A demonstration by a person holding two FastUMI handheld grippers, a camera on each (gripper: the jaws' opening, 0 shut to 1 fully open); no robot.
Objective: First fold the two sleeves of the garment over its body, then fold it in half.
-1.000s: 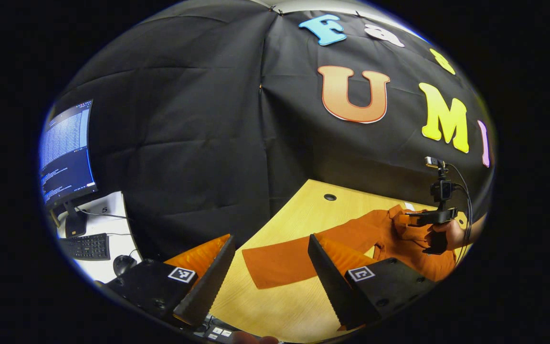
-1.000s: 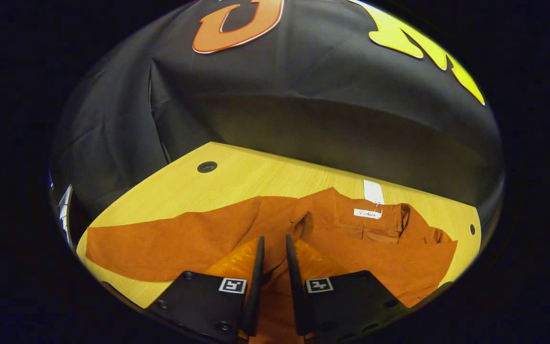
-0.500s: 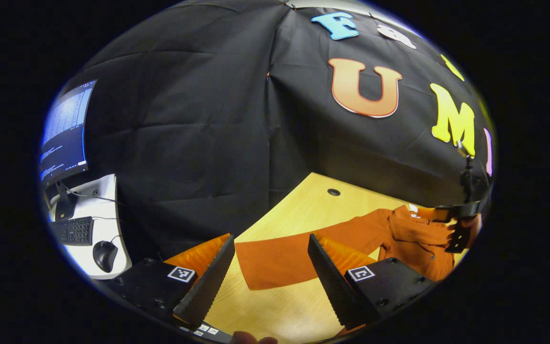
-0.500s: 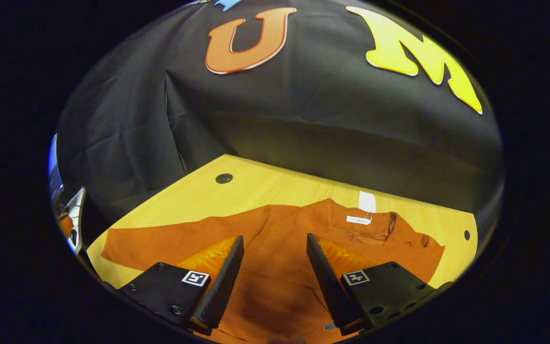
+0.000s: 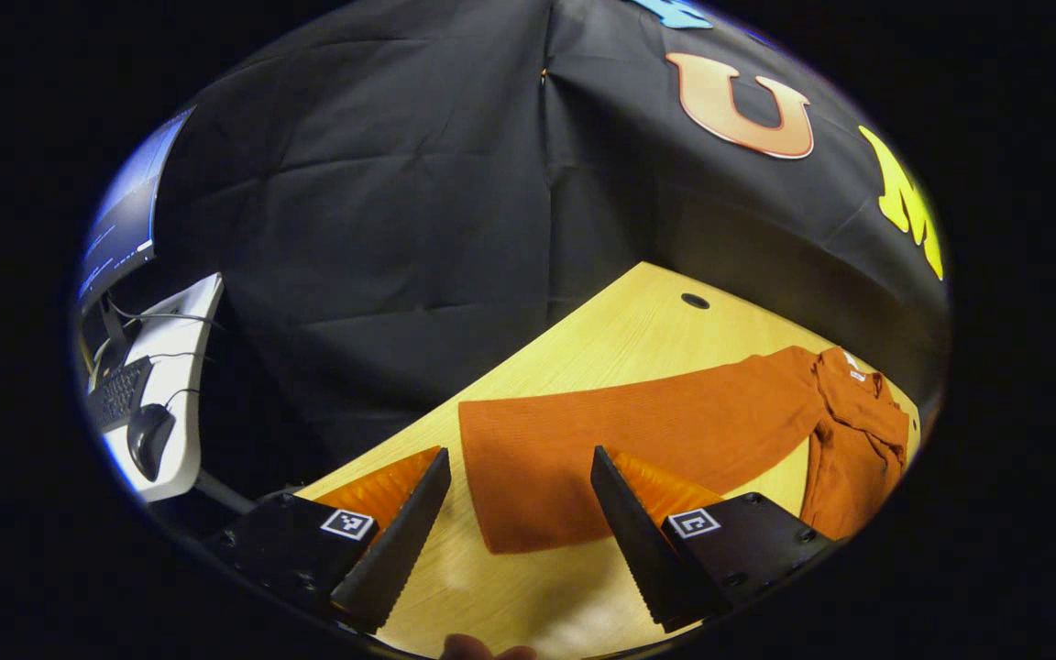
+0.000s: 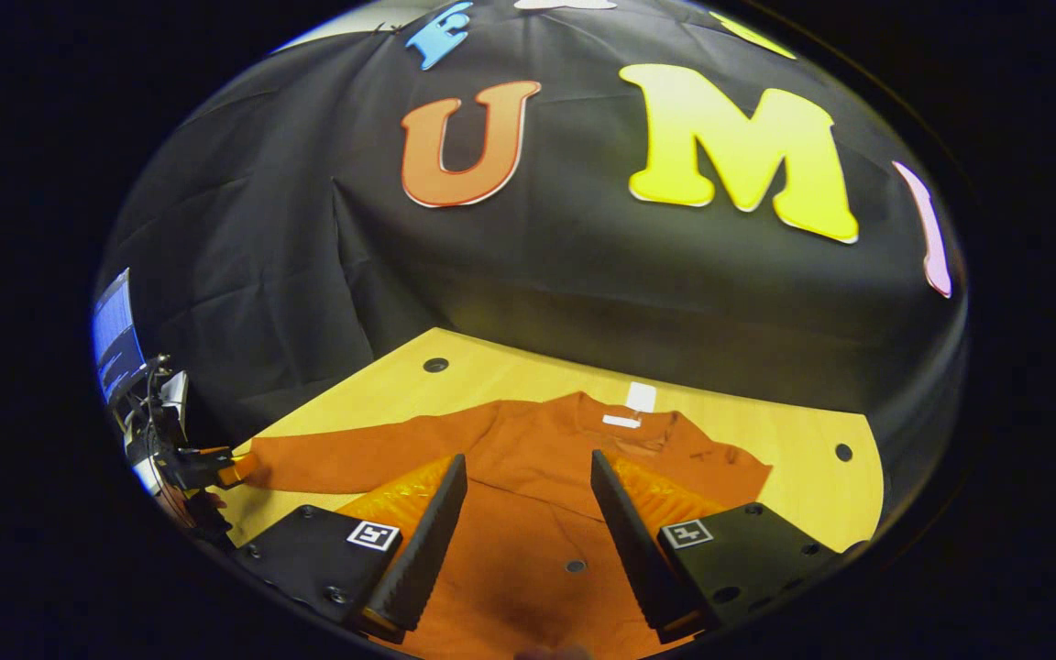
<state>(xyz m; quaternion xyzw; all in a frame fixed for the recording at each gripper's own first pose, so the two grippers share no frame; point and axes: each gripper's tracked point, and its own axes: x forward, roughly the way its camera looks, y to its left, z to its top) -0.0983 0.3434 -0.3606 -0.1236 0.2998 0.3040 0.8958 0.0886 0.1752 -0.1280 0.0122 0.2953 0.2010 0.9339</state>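
The pale wooden table (image 5: 583,367) carries the rust-orange knit garment (image 6: 528,513), collar toward the black cloth wall (image 5: 381,229). Its long sleeve (image 5: 638,431) stretches flat toward my left gripper (image 5: 521,532), fingers spread and empty. My right gripper (image 6: 522,541) hovers over the body, likewise spread.

Looks like a lab recording booth, not anyone's home

Black cloth wall (image 6: 537,266) draped right behind a light wood table (image 5: 620,321) with cable holes in it, plus a side desk (image 5: 181,367) off to the left with a lit monitor (image 5: 125,220), keyboard (image 5: 115,394) and mouse (image 5: 149,438), wires trailing.
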